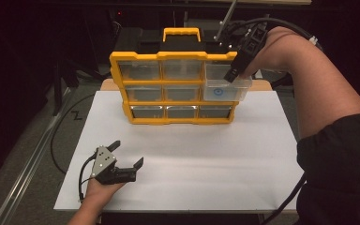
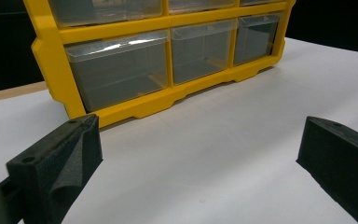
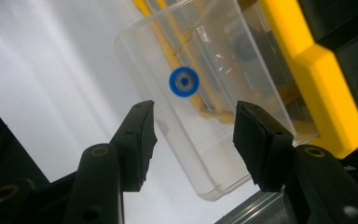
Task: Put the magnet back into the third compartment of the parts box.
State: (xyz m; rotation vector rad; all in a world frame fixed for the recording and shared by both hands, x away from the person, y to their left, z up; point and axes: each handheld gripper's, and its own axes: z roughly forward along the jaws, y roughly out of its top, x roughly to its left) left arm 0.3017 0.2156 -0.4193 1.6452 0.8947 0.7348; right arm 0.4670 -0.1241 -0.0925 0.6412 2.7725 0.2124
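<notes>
**Right claw poised over the pulled-out drawer**

At the near left of the white table (image 1: 178, 159), the left hand (image 1: 98, 190) lies low with its left claw (image 1: 127, 153) pointing level toward the yellow plastic organiser cabinet with clear drawers (image 1: 178, 56); its jaws gape wide and hold nothing. At the right, the forearm reaches up and over the cabinet, wrist bent so the right claw (image 1: 232, 75) points steeply down. Beneath it, the clear plastic drawer (image 3: 223, 154) sticks out from the cabinet's upper right corner, with a small blue ring (image 3: 184, 81) lying inside. The right claw's jaws stand partly apart above the drawer's open top, gripping nothing, the ring just beyond their tips.
</notes>
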